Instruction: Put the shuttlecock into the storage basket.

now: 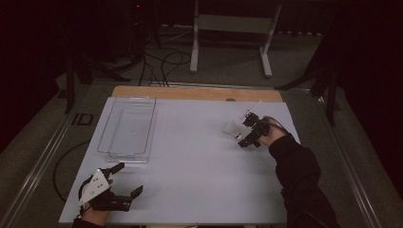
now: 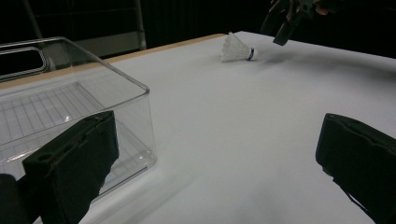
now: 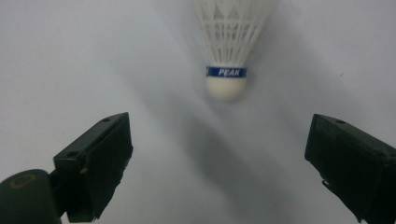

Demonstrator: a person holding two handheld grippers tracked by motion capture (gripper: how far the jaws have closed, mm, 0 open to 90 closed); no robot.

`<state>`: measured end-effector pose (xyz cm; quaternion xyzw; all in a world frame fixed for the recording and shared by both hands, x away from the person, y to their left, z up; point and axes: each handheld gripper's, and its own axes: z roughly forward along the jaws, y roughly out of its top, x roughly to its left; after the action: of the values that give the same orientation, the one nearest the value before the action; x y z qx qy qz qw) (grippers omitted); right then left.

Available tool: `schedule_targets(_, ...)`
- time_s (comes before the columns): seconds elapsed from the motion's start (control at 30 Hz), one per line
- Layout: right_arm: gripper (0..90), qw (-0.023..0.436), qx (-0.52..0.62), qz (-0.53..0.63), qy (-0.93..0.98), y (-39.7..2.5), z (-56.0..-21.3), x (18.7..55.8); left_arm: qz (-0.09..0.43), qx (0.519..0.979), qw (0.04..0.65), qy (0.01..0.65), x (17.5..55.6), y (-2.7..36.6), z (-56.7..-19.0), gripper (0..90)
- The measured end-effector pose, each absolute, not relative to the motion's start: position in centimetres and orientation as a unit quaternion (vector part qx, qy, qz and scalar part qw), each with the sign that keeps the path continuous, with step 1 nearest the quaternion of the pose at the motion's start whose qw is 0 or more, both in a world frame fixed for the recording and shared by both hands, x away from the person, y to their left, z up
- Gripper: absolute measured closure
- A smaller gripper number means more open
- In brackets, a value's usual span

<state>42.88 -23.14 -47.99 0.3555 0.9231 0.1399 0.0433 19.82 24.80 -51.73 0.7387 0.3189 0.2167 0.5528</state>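
With its 2 jaws spread, the right gripper (image 3: 219, 154) faces the white shuttlecock (image 3: 228, 51) at top centre of its view, lying on the white table (image 1: 199, 156), so I judge it should advance straight, straddle the cork and close gently.

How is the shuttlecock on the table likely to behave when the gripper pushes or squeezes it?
The shuttlecock lies on its side, so a push would probably swing it round its rounded cork tip rather than slide it straight. Its thin, open white skirt looks very light and could flex or crush if squeezed there. The right gripper is open, just short of the tip.
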Motion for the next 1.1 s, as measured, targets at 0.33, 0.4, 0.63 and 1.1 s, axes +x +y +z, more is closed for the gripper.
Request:
schedule_targets(0.33,7.8,0.010,0.368,0.122,0.922,-23.2,-48.7,43.7,0.216,0.739,0.553,0.320,19.8,24.8,-51.7,0.0)
schedule_targets(0.4,8.3,0.015,0.363,0.120,0.924,-23.1,-48.7,43.8,0.216,0.739,0.553,0.319,19.8,24.8,-51.7,0.0)
schedule_targets(0.63,8.2,0.006,0.373,0.125,0.919,-23.1,-48.5,44.4,0.216,0.740,0.552,0.318,19.8,24.8,-51.7,0.0)
schedule_targets(1.1,9.3,0.028,0.357,0.103,0.928,-21.4,-49.8,45.3,0.214,0.741,0.552,0.317,19.8,24.7,-51.7,0.0)
